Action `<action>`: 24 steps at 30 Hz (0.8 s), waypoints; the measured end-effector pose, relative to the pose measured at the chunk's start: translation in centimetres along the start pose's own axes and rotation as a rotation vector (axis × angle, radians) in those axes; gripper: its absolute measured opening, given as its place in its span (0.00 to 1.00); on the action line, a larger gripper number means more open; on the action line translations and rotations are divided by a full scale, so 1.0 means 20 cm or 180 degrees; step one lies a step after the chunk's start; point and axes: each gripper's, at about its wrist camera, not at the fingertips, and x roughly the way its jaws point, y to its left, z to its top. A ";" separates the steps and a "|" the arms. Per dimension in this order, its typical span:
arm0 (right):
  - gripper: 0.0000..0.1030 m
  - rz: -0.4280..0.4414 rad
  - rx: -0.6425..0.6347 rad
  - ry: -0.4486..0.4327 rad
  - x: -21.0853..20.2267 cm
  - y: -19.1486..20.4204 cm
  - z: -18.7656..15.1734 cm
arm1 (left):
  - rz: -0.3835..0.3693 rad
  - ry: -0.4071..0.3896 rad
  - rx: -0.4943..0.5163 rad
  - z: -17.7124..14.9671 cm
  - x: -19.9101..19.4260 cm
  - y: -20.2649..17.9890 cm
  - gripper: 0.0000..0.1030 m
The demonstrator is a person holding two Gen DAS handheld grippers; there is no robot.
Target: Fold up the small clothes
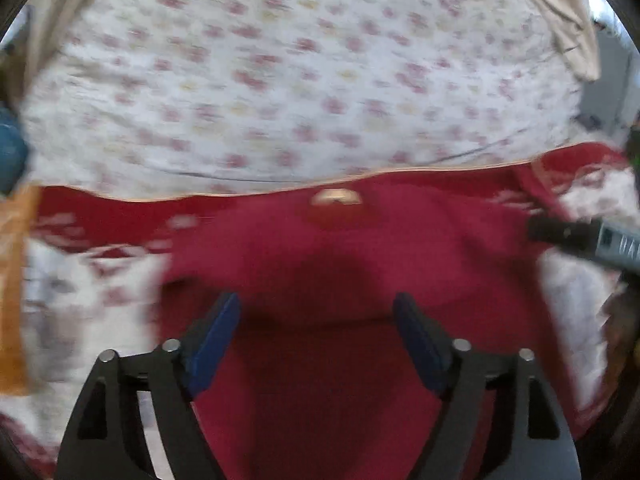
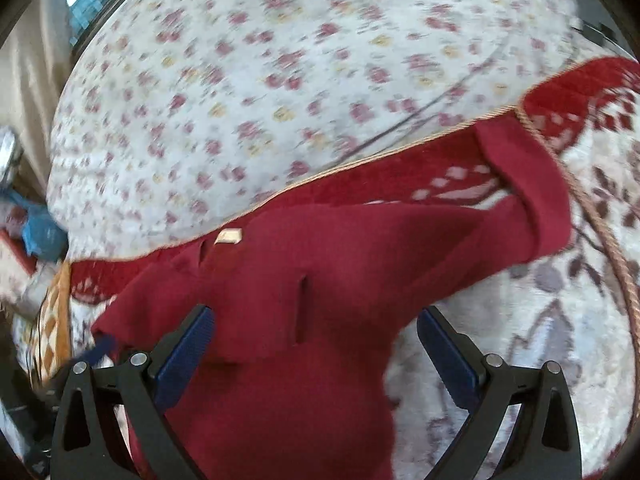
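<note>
A dark red garment lies spread on a red-and-white patterned blanket, which sits on a bed covered by a white floral sheet. Both views are motion-blurred.

In the left wrist view, the left gripper is spread wide, its blue-padded fingers hovering over the garment's middle with nothing between them; whether the pads touch the cloth cannot be told. A small beige label shows at the garment's far edge, close to the blanket's tan piped border. At the right edge, the other gripper's dark finger reaches in at the garment's right side, touching or just above it. An orange patterned cloth hangs along the left edge, and a beige cloth sits at the upper right, on the sheet.

In the right wrist view, the right gripper is also spread wide, holding nothing. The garment lies beneath and ahead of it, the left finger over red cloth and the right finger over the blanket just beside the garment's edge. One sleeve stretches up to the right, its cuffed end lying against the blanket's piping. The label sits near the neckline, and a narrow slit runs down the front. The floral sheet fills the upper half. A blue item lies beyond the bed at the far left.
</note>
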 end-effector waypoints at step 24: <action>0.07 -0.1110 -0.1013 -0.0255 0.24 0.09 0.16 | 0.0826 0.0498 -0.0810 -0.25 0.22 0.57 0.78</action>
